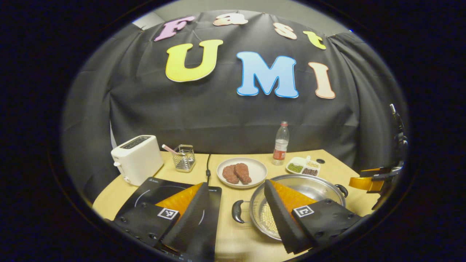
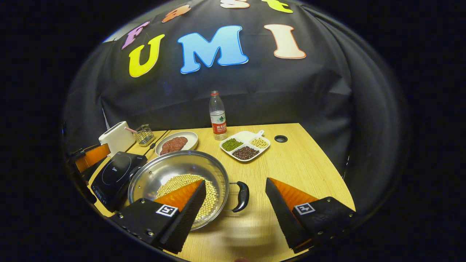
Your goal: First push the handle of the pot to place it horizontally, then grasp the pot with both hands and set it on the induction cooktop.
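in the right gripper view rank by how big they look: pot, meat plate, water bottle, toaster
1. pot, though it sits nearest the camera
2. meat plate
3. toaster and water bottle look about alike, so unranked

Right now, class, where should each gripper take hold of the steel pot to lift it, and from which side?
Grip the pot by its two black loop handles: left gripper on the left handle, right gripper on the right handle. Come in from the outer sides. The handles stick out level, and the beans inside call for an even lift.
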`<act>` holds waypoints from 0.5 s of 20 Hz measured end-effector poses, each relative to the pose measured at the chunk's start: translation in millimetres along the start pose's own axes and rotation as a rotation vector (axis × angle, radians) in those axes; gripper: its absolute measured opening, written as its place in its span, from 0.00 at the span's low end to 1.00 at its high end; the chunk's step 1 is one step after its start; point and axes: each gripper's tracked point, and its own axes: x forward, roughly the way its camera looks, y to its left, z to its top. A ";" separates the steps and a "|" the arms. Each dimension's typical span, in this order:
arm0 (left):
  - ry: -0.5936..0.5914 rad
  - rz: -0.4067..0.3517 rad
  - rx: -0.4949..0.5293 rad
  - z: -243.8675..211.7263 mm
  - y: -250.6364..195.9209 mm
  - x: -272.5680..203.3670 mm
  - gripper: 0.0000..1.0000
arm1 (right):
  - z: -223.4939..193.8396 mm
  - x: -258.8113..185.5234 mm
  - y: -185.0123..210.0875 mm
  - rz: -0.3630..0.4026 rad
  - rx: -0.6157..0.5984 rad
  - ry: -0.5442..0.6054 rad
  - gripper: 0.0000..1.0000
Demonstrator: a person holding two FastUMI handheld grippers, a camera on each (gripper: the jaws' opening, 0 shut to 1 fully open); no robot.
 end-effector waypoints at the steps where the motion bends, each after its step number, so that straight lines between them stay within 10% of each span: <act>1: 0.010 -0.010 -0.003 -5.3 -3.1 7.4 0.99 | -4.8 3.3 -0.2 -0.002 0.003 0.010 1.00; 10: 0.178 -0.028 -0.038 -73.9 -9.4 60.4 0.99 | -26.4 39.1 -4.9 -0.022 0.005 0.077 1.00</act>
